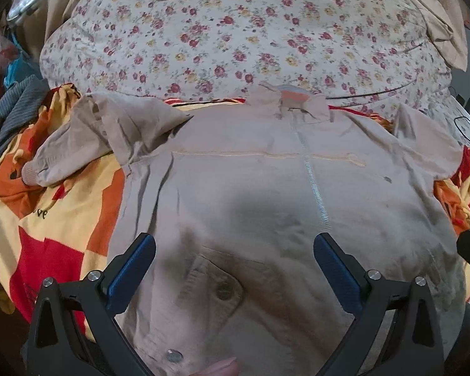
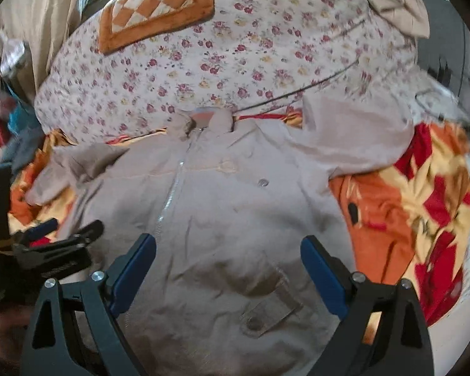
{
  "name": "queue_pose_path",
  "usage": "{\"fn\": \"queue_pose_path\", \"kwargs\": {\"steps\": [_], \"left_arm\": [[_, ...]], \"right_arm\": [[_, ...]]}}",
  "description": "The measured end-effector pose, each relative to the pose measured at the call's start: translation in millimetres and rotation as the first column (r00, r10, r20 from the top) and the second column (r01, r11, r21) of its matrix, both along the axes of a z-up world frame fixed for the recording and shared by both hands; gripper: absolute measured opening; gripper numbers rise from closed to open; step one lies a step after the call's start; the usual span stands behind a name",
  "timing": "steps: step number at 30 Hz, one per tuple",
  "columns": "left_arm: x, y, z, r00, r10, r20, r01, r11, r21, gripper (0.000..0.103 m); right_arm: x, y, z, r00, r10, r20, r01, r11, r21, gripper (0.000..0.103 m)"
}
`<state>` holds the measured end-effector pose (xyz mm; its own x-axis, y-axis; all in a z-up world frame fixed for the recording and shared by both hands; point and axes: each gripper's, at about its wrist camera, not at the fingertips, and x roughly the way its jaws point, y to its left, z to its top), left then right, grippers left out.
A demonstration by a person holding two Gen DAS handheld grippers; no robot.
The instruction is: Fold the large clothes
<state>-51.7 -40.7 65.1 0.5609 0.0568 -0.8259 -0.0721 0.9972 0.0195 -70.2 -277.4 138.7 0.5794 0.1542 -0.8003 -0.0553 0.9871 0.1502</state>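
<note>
Both my grippers, left [image 1: 235,269] and right [image 2: 228,269], hover with fingers spread over the beige jacket [image 1: 250,188], gripping nothing. It lies zipped, front up, on the patterned blanket [image 1: 62,219]. Only my right view shows its far sleeve [image 2: 360,138] whole; the hem is cut off.

a home bedroom: floral quilt [image 1: 235,47] on a bed.
</note>
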Motion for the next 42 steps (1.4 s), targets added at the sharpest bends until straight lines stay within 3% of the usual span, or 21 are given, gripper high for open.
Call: {"fn": "queue_pose_path", "kwargs": {"steps": [7,13,20,23,31,38,42], "left_arm": [[22,12,-21,1.0,0.019,-0.016,-0.02,1.0,-0.003,0.097],[38,9,-70,0.993,0.001,-0.119,-0.003,1.0,-0.016,0.098],[32,8,-74,0.997,-0.006,-0.076,0.006,1.0,-0.002,0.099],[31,8,-74,0.997,-0.003,-0.071,0.003,1.0,0.005,0.099],[31,6,-74,0.998,-0.005,-0.059,0.006,1.0,0.015,0.099],[26,0,-72,1.0,-0.01,-0.018,0.011,0.998,0.064,0.099],[28,6,-68,0.998,-0.053,-0.039,0.053,0.999,-0.001,0.096]], "right_arm": [[21,12,-20,1.0,0.0,-0.025,-0.002,0.998,-0.055,0.096],[37,17,-47,0.997,-0.02,-0.071,0.015,0.998,-0.057,0.096],[35,34,-101,0.981,0.014,-0.192,-0.032,0.995,-0.094,0.097],[30,37,-104,0.986,0.027,-0.163,-0.047,0.992,-0.121,0.103],[25,34,-108,0.991,0.058,-0.117,-0.073,0.989,-0.128,0.103],[32,34,-104,0.985,0.068,-0.156,-0.089,0.988,-0.127,0.103],[27,28,-84,0.984,0.068,-0.167,-0.09,0.988,-0.126,0.099]]}}
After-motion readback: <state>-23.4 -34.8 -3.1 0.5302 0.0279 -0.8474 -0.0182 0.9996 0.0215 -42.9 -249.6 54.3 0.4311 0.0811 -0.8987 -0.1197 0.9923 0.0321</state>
